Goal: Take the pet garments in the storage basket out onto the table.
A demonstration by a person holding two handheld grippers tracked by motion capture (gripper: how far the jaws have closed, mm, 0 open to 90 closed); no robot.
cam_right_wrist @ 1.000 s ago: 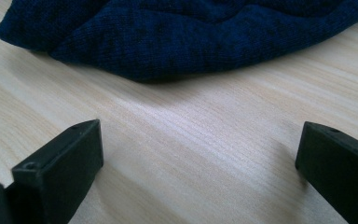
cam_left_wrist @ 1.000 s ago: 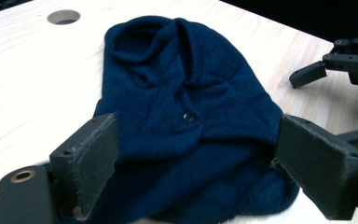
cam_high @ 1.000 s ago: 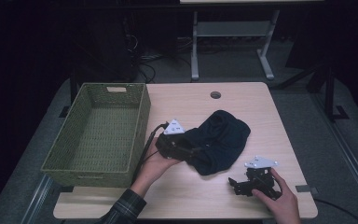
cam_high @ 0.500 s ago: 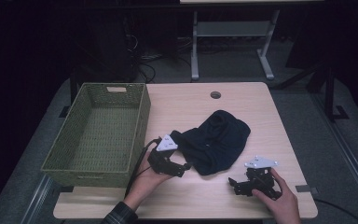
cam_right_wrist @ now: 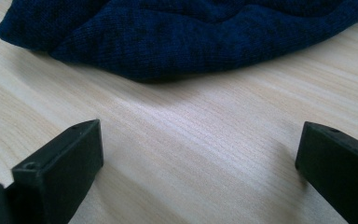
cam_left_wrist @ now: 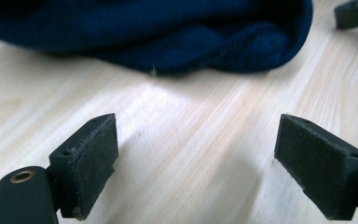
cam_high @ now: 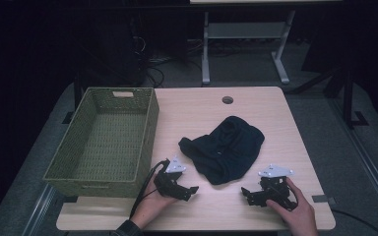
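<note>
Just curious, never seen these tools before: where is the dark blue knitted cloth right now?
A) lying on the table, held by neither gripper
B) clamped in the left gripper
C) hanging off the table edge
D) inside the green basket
A: the dark blue cloth lies on the table, and both the left gripper and the right gripper rest open, short of it.

The high view sits above the person's edge of the worktop (cam_high: 275, 123) and looks forward and down, far enough back to take in the whole top, the wicker basket (cam_high: 103, 142), the dark knit garment (cam_high: 226, 147) and the floor beyond. The left gripper view rides on the left claw (cam_left_wrist: 196, 168), skimming low over the wood and facing the near hem of the garment (cam_left_wrist: 168, 42) from close up. The right gripper view rides just as low on the right claw (cam_right_wrist: 200, 172), so all three share that garment (cam_right_wrist: 191, 37) and the bare wood in front of it.
</note>
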